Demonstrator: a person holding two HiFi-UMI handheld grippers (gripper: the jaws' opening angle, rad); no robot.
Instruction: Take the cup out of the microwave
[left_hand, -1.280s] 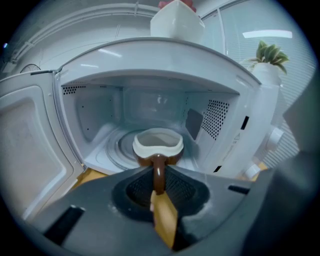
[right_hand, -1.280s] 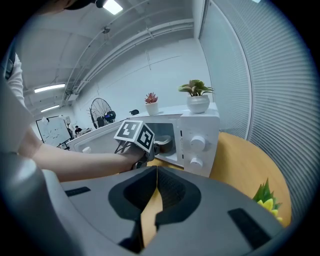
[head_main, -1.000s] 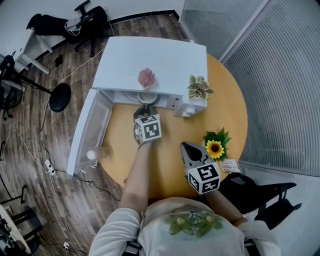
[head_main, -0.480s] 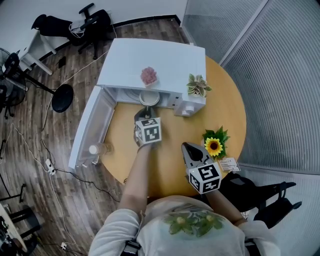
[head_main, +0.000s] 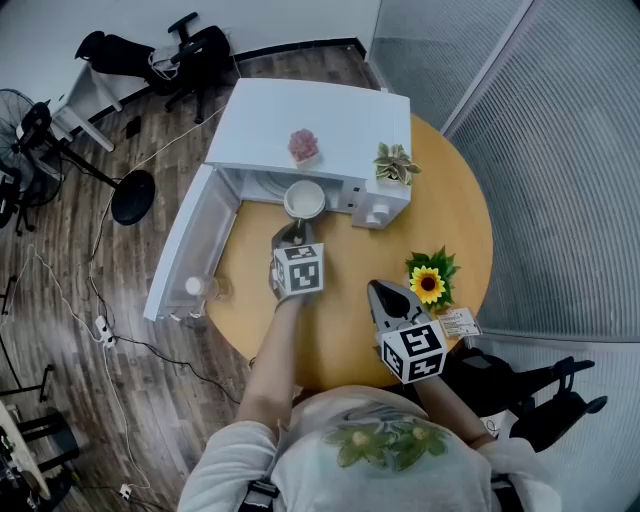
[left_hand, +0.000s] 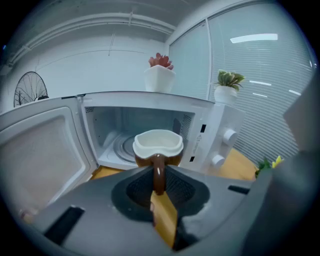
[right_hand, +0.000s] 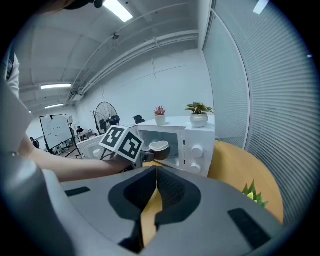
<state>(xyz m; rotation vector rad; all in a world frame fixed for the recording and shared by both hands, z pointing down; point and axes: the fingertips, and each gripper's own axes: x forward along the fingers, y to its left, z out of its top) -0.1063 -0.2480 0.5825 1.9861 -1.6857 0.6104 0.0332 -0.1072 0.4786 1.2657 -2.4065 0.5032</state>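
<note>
A brown cup with a white inside (head_main: 304, 198) hangs just in front of the open white microwave (head_main: 320, 120), outside its cavity. My left gripper (head_main: 292, 235) is shut on the cup's handle; in the left gripper view the cup (left_hand: 158, 146) sits upright past the jaws, with the handle (left_hand: 158, 172) pinched between them and the empty turntable (left_hand: 122, 147) behind. My right gripper (head_main: 388, 297) is over the table's near side, apart from the cup, shut with nothing in it. From the right gripper view (right_hand: 156, 172) the cup (right_hand: 159, 147) shows beside the left gripper's marker cube (right_hand: 122, 142).
The microwave door (head_main: 190, 250) stands swung open to the left, beyond the edge of the round wooden table (head_main: 450, 220). A pink plant (head_main: 303, 146) and a green plant (head_main: 396, 163) stand on the microwave. A sunflower (head_main: 428, 284), a card (head_main: 458, 325) and a clear bottle (head_main: 200, 288) are on the table.
The left gripper has drawn back toward me and risen a little, bringing the cup out of the microwave's mouth into full view. The right gripper has shifted only slightly.
</note>
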